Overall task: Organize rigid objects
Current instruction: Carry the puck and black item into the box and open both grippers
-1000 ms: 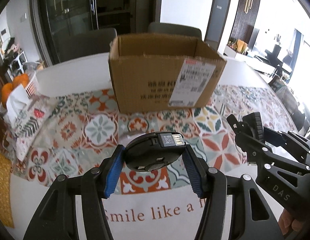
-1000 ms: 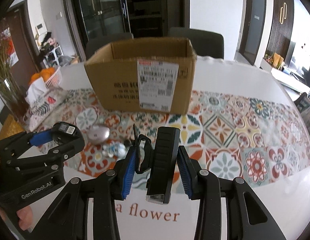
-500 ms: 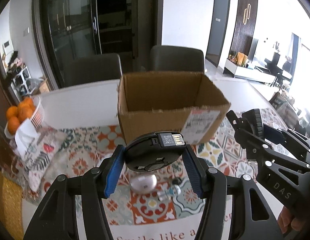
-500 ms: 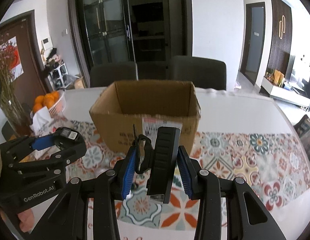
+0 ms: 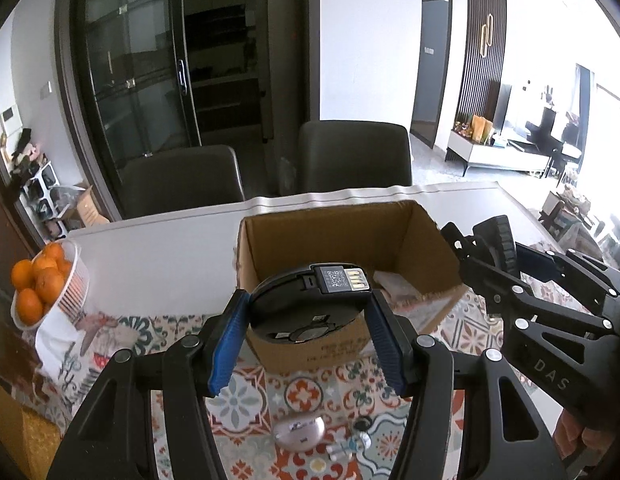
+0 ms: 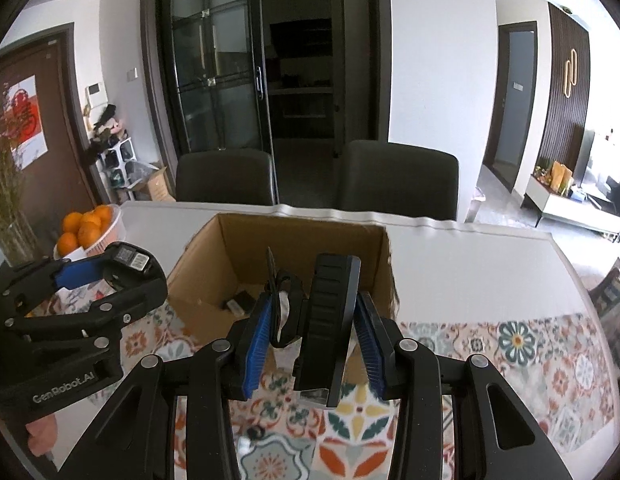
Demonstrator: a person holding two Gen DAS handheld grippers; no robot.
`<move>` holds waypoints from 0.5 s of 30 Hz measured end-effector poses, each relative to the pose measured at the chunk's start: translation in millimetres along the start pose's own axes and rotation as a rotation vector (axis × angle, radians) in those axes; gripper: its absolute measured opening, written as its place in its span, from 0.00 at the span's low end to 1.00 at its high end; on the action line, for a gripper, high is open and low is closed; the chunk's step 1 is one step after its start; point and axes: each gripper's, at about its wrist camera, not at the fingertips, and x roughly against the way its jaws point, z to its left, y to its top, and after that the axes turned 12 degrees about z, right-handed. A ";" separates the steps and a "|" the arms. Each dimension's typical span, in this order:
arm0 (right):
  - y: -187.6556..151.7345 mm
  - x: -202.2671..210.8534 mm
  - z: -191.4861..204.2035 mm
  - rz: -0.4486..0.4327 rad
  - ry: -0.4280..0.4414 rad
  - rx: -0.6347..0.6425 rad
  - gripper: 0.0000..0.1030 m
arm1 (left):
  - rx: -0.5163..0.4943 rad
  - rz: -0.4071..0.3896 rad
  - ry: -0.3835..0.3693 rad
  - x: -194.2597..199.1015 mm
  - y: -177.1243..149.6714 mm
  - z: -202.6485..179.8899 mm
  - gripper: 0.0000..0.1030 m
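Note:
My left gripper (image 5: 308,332) is shut on a round black cable reel with a USB plug (image 5: 310,304), held above the near edge of the open cardboard box (image 5: 345,220). My right gripper (image 6: 310,336) is shut on a black ribbed bar-shaped device (image 6: 329,320) with a black clip beside it, held over the box's (image 6: 206,272) near wall. Inside the box lie a small black item (image 6: 240,302) and a pale packet (image 5: 393,284). Each gripper shows in the other's view: the left one (image 6: 90,280), the right one (image 5: 481,248).
On the patterned tablecloth (image 5: 302,396) below lie a silver oval mouse-like object (image 5: 300,432), a small black ring (image 5: 363,425) and a small white-blue piece (image 5: 349,446). A basket of oranges (image 5: 42,284) stands at the left. Two dark chairs (image 6: 397,180) stand behind the table.
Both grippers have risen and moved forward with their objects, from in front of the box to above its near edge. The box's inside now shows.

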 end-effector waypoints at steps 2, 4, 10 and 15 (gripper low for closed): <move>10.3 -6.7 -3.4 0.003 0.001 0.001 0.40 | 0.004 0.012 -0.007 -7.0 9.5 2.0 0.56; 20.0 -14.4 -7.0 0.013 0.013 -0.002 0.40 | 0.008 0.033 -0.014 -16.6 20.3 4.3 0.56; 42.7 -45.7 -14.4 0.071 0.020 -0.003 0.40 | 0.013 0.082 -0.012 -41.0 40.4 6.4 0.56; 50.7 -68.7 -19.6 0.129 0.041 -0.001 0.40 | 0.016 0.137 -0.013 -62.2 51.0 5.1 0.56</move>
